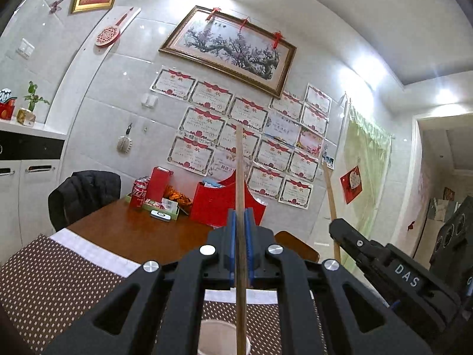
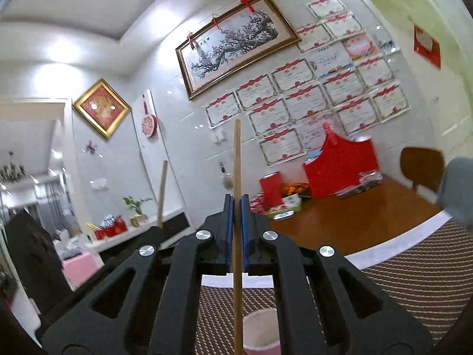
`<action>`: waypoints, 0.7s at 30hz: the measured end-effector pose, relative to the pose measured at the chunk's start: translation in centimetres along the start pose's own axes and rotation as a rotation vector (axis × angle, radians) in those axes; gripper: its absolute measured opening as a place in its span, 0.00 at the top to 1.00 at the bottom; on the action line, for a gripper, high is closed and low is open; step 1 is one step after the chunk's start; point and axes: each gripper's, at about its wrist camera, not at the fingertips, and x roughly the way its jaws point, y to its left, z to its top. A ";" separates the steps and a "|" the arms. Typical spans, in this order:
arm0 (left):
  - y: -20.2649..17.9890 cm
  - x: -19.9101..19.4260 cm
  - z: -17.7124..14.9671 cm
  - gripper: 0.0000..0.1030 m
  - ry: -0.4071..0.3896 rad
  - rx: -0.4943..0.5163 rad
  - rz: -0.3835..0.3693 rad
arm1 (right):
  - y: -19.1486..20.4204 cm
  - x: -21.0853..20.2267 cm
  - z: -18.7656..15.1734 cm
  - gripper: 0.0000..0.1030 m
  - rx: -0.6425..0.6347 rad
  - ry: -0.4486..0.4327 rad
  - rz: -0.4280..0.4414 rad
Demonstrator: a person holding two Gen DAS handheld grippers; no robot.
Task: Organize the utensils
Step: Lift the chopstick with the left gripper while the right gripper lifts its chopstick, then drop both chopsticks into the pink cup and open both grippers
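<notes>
Each gripper, left (image 1: 241,222) and right (image 2: 236,207), has its jaws clamped on an upright chopstick (image 1: 240,177); either stick could probably slip or miss the cup (image 2: 260,331) below

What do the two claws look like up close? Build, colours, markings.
Both match: matte black linkage arms with triangular cut-outs and round silver pivot bolts. The left claw and right claw carry blue pads inside black fingers. The right claw's body reads "DAS" in white letters. No cables or sleeves are visible.
</notes>
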 end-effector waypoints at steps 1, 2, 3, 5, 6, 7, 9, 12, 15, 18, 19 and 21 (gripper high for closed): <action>0.0 0.8 -0.2 0.94 0.003 0.004 0.003 | -0.2 0.5 0.0 0.95 0.002 0.001 0.003; 0.1 1.3 -0.3 0.94 0.004 0.006 0.003 | -0.6 1.4 -0.1 0.95 0.003 0.002 0.008; 0.1 2.3 -0.6 0.94 0.009 0.011 0.003 | -1.0 2.2 -0.3 0.95 0.008 0.005 0.013; 0.4 3.6 -1.1 0.94 0.014 0.022 0.021 | -1.9 3.7 -0.7 0.95 0.034 0.018 0.027; 0.5 4.4 -1.5 0.94 0.011 0.025 0.030 | -2.3 4.4 -1.0 0.95 0.047 0.030 0.040; 0.7 4.6 -1.7 0.94 0.008 0.025 0.023 | -2.7 5.0 -1.3 0.95 0.055 0.040 0.050; 0.9 5.5 -2.4 0.94 0.007 0.045 0.021 | -3.5 6.4 -1.9 0.95 0.057 0.056 0.057; 1.1 6.9 -3.2 0.94 0.020 0.062 0.032 | -4.6 8.0 -3.4 0.95 0.045 0.081 0.049; 1.1 7.6 -3.8 0.94 0.008 0.081 0.009 | -5.6 8.8 -4.5 0.95 0.073 0.082 0.095; 1.0 8.4 -4.8 0.94 0.020 0.138 0.020 | -5.7 9.1 -5.2 0.95 0.054 0.081 0.119; 1.1 8.6 -4.9 0.94 0.031 0.140 0.026 | -5.7 9.1 -5.4 0.94 0.043 0.080 0.122; 1.4 8.6 -5.4 0.94 0.047 0.124 0.020 | -5.5 8.9 -5.7 0.94 0.017 0.070 0.123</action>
